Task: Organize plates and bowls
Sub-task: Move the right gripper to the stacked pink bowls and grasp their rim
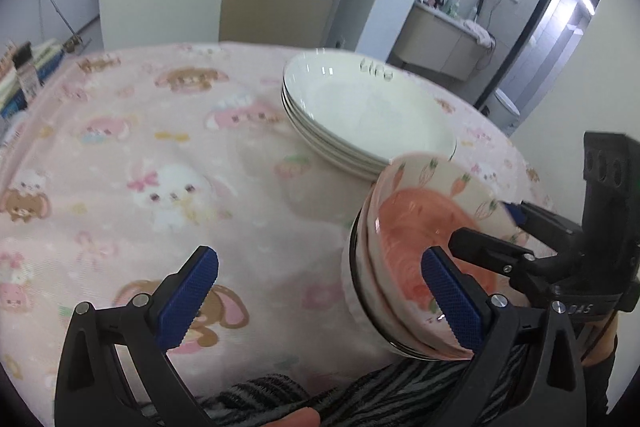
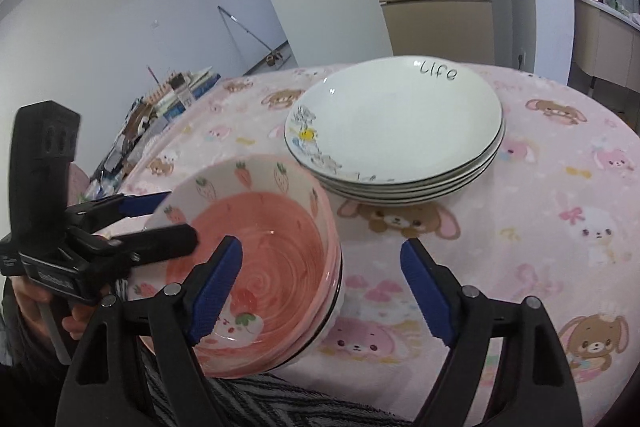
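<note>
- The fingers of the left gripper (image 1: 320,259) stand spread wide and hold nothing; its right-hand finger reaches in front of the stack of pink bowls (image 1: 404,243), its other over bare cloth.
- The right gripper (image 2: 320,247) is just as wide and empty, its left-hand finger over the bowls' near rim.
- The bowls, strawberry-patterned, sit nested on a white bowl at the near edge of the table, between the two grippers.
- Just beyond them, close but seemingly not touching, the white plates (image 2: 400,123) are piled neatly on the pink cartoon tablecloth (image 2: 560,187).
- To my eye the sorting is nearly finished: plates in one pile, bowls in another.
- If the bowls are to go further in, the next move calls for an even pinch on opposite rims, so the stack doesn't tip or slide apart.
</note>
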Available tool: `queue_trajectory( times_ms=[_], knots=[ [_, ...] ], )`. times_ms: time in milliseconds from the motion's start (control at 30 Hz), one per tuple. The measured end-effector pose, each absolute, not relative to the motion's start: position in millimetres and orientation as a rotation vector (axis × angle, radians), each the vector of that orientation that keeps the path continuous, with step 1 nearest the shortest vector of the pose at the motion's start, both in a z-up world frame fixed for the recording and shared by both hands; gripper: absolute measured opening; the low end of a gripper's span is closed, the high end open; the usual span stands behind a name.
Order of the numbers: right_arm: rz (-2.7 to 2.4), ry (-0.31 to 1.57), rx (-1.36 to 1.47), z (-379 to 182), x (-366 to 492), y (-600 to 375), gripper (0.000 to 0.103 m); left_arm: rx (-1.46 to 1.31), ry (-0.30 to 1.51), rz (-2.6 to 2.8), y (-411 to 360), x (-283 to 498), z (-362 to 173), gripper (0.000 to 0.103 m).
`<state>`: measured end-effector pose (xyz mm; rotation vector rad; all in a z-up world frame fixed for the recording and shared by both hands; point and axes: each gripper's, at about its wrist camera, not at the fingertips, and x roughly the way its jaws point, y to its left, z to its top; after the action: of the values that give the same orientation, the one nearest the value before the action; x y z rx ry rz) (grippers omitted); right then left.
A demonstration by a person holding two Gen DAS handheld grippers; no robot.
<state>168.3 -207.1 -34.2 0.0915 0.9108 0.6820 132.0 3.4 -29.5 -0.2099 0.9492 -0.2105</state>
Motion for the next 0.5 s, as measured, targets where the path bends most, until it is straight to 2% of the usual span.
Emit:
queue_trajectory(
  times_ms=[367, 500],
  knots=[
    [0.69, 0.925, 0.098, -42.4, 168.2, -206.7, 0.076, -0.25, 0.947, -0.234, 2.6, 134.7, -43.0, 0.103],
    [0.7, 0.922, 0.096, -41.4, 166.5, -205.6, 0.072, -0.268, 0.935, -0.256, 3.1, 130.2, -41.5, 0.094]
  ],
)
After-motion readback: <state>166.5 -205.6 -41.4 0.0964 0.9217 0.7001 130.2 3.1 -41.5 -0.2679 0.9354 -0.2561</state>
